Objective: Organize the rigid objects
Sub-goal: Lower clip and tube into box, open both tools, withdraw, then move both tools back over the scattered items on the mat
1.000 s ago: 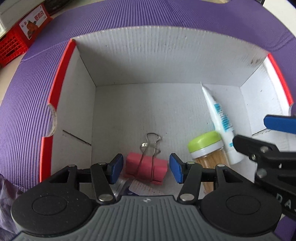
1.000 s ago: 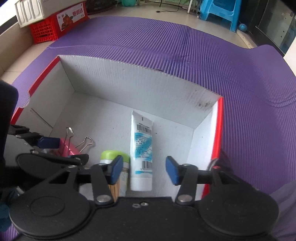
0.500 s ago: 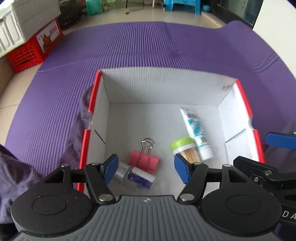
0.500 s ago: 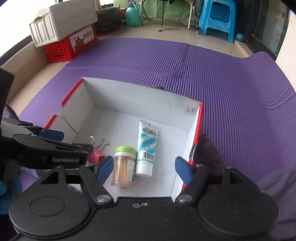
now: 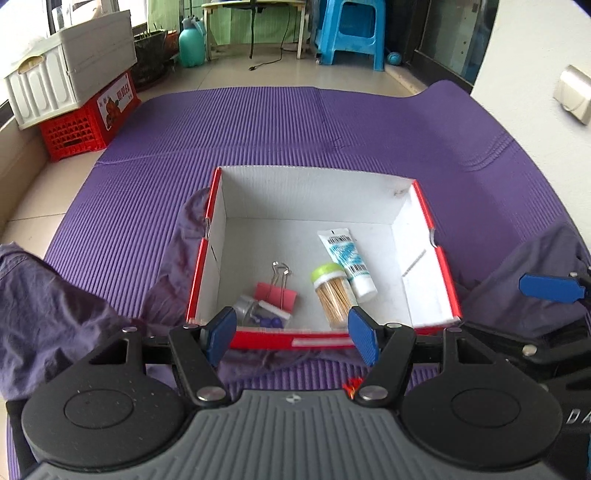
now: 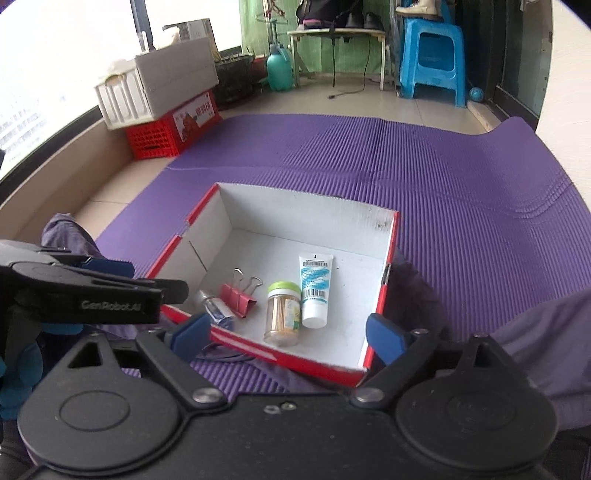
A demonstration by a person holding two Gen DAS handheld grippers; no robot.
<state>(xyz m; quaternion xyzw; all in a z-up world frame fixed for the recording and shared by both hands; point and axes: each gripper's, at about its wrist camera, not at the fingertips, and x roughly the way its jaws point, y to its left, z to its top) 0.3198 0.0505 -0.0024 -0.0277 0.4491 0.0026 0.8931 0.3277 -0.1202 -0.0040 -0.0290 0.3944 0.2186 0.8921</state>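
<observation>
**Purple mat, open box, both grippers held above it**

Purple ribbed matting (image 5: 295, 122) covers the tiled floor, with a red crate (image 5: 88, 122) and a white bin (image 5: 66, 70) at the far left and a blue stool (image 5: 351, 33) at the far end of the room. On the mat sits a red-edged white cardboard box (image 5: 314, 192), open at the top, with dark purple cloth (image 5: 55, 314) bunched at its near left and right corners.

Both tools hang over the box's near edge. The left gripper (image 5: 293, 334) has its blue pads spread wide and holds nothing. The right gripper (image 6: 288, 336) is likewise spread wide and empty, touching nothing.

Inside the box, all toward the near side, lie a white tube (image 6: 314, 291) with blue print, cap end nearest, and just left of it a toothpick jar (image 6: 282, 312) with a green lid. Left again is a pink binder clip (image 6: 238, 299), its wire handles pointing far, and beside that a small clear container (image 5: 258, 314) with purple bits inside.

The right wrist view shows the left gripper from the side (its "GenRobot" lettering is legible); the left wrist view shows one blue pad of the right gripper at its right edge, and a wall socket (image 5: 574, 94).
</observation>
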